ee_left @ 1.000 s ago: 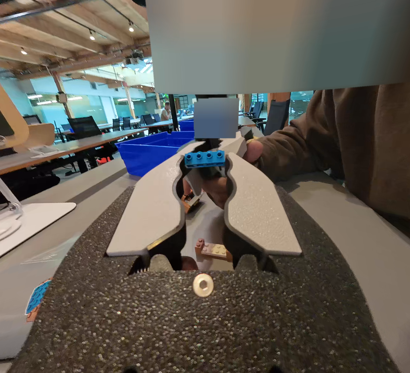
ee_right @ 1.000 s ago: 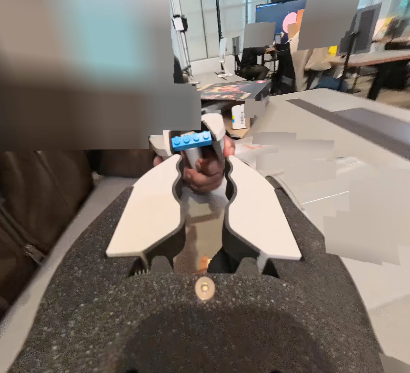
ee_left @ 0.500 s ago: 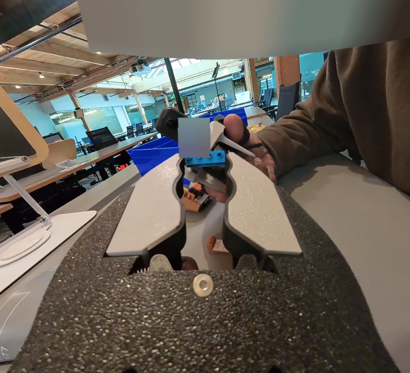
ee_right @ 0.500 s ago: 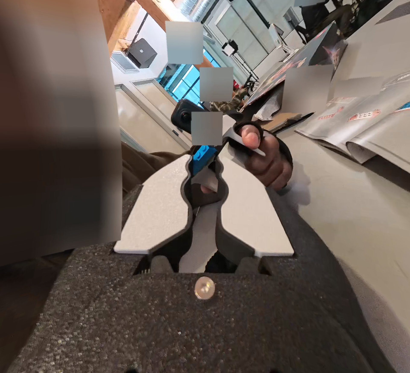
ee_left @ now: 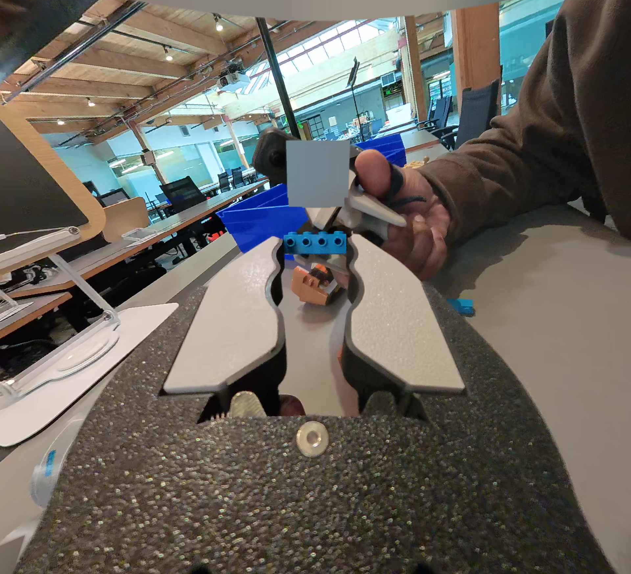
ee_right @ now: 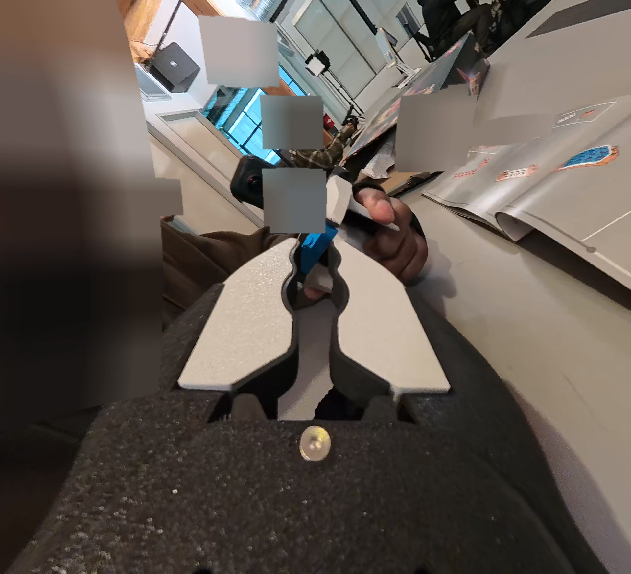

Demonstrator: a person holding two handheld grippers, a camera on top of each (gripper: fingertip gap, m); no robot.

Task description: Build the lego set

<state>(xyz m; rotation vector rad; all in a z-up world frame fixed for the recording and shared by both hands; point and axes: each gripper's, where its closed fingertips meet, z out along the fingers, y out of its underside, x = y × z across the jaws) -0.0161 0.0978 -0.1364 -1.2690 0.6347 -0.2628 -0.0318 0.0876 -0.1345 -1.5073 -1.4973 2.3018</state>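
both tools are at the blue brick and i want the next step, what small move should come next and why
Probably squeeze the right tool firmly onto the blue brick before the left tool lets go. The left tool clamps the brick's ends; the right tool's fingers sit either side of it, but a firm pinch cannot be confirmed.
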